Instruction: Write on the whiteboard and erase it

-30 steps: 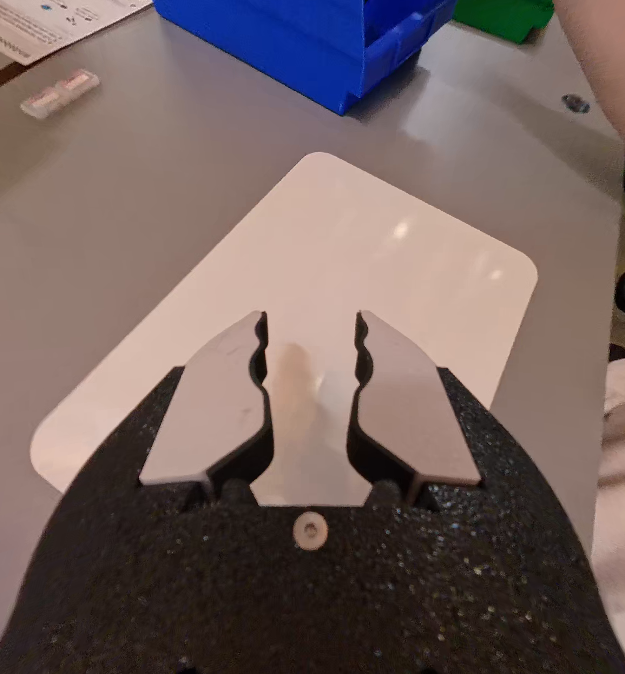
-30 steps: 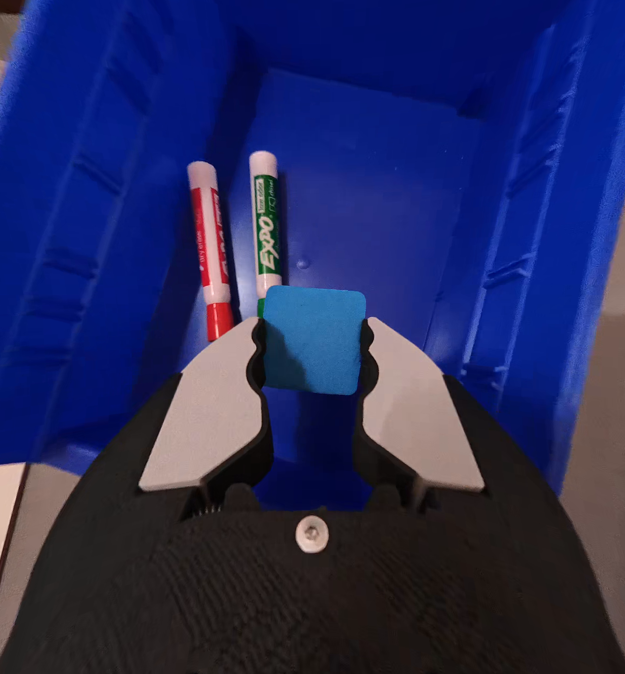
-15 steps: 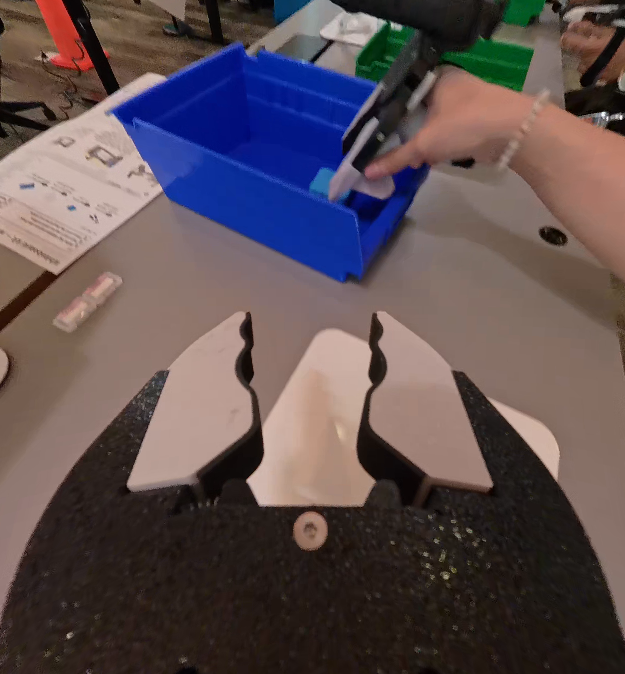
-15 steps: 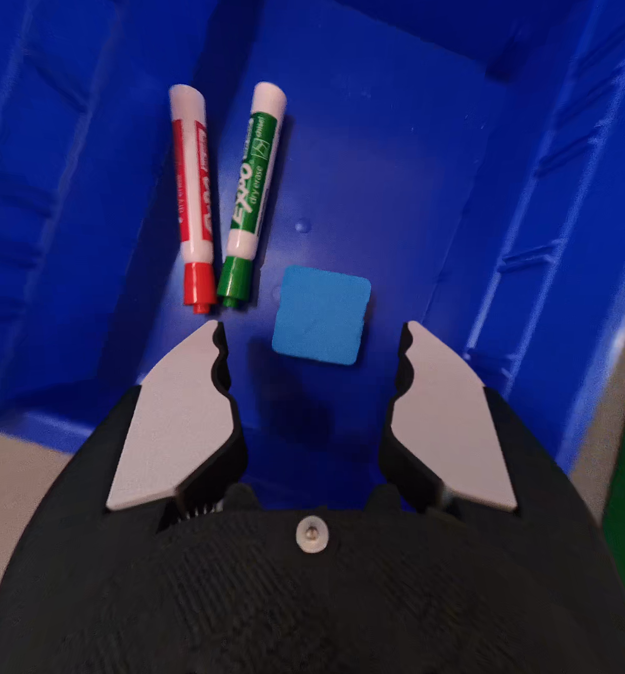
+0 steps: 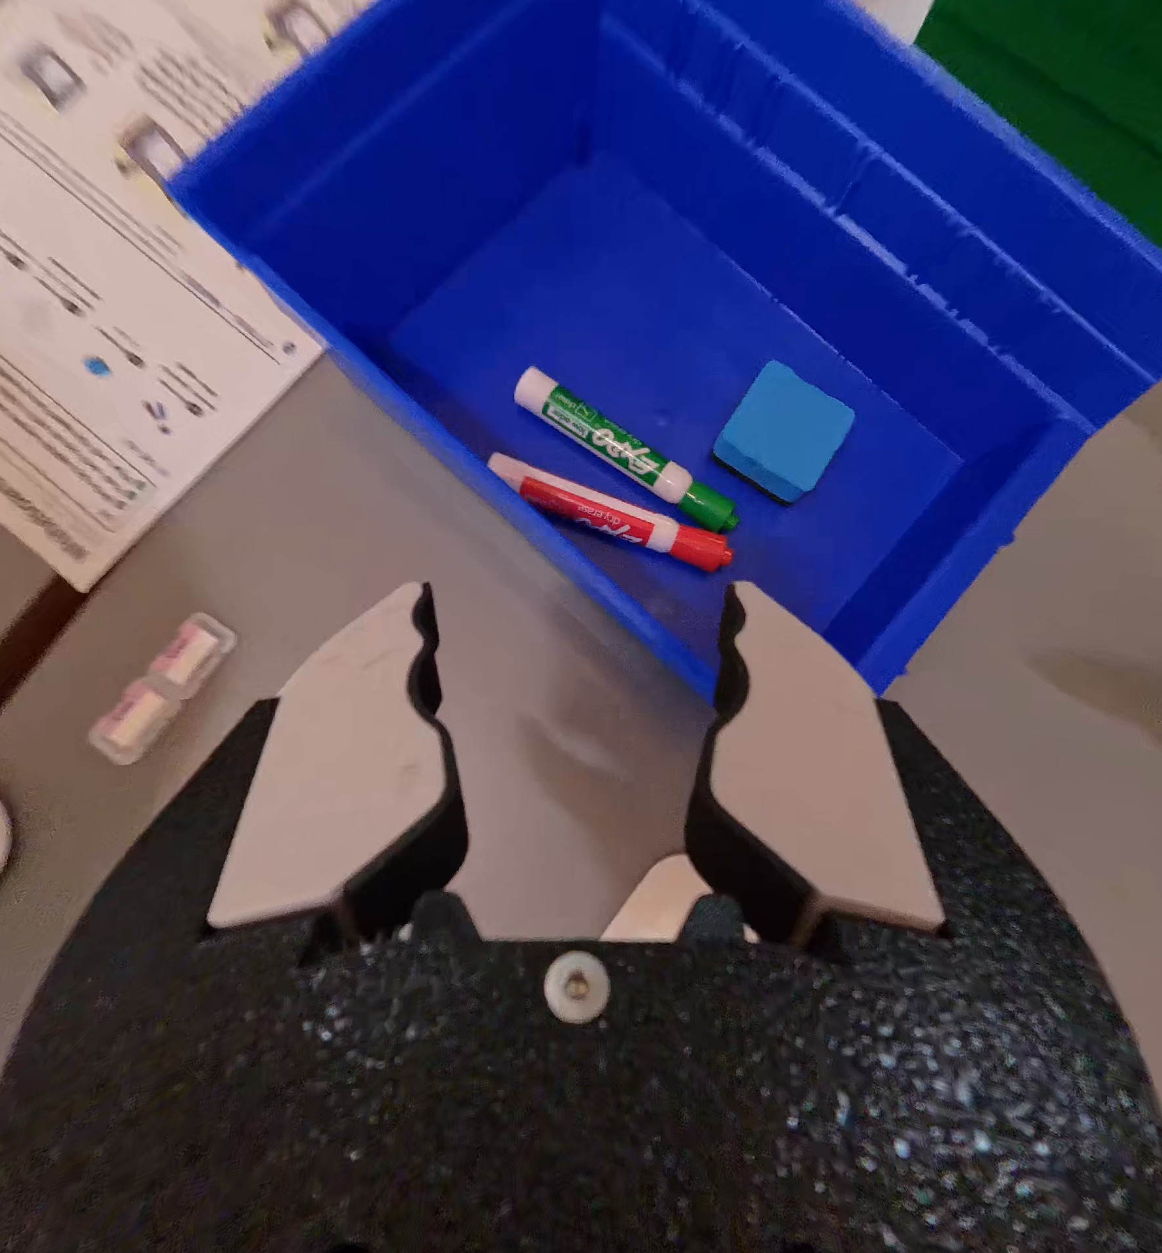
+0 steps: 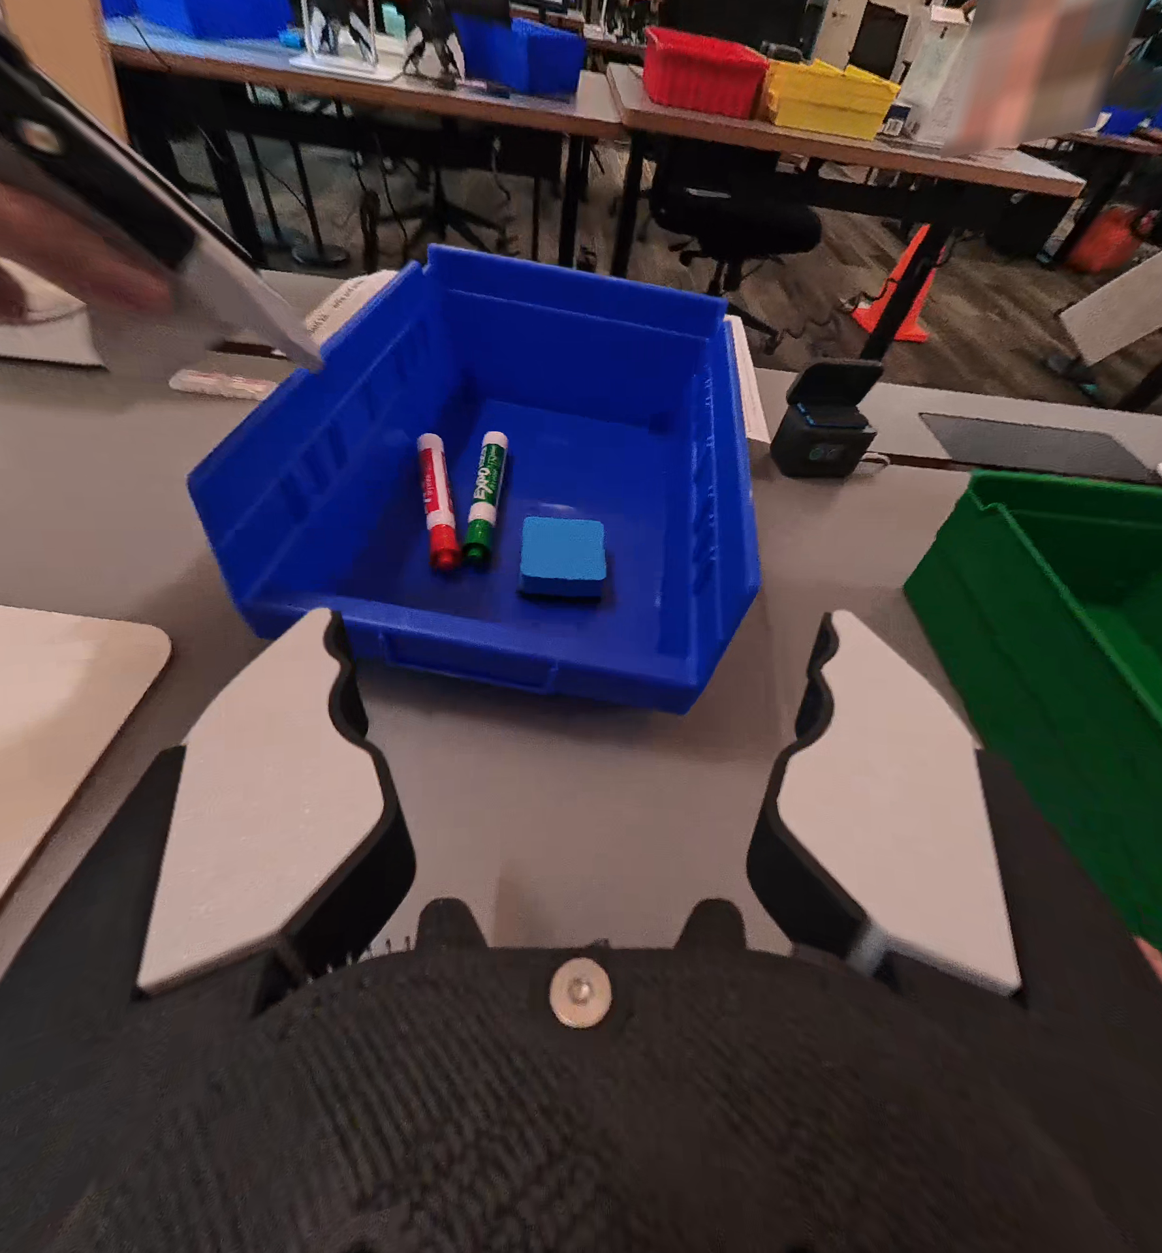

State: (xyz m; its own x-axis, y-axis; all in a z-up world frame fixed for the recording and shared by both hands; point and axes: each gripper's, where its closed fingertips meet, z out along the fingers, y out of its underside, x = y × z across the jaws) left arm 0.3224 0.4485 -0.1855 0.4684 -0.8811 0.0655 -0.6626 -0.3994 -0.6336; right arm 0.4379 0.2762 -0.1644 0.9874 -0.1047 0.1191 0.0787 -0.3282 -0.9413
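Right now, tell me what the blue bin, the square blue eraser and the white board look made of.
Blue bin: moulded hard plastic, semi-gloss, going by its ribbed walls and soft sheen.
Square blue eraser: matte foam-like top over a thin dark base layer, probably felt.
White board: smooth, faintly glossy sheet with rounded corners; its core material cannot be told.

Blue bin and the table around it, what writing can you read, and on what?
I won't quote any writing; these bear it:
Green marker: printed barrel label.
Red marker: printed barrel label.
Paper sheet: print, blurred.
Small clear packets: pink marks, too blurred.
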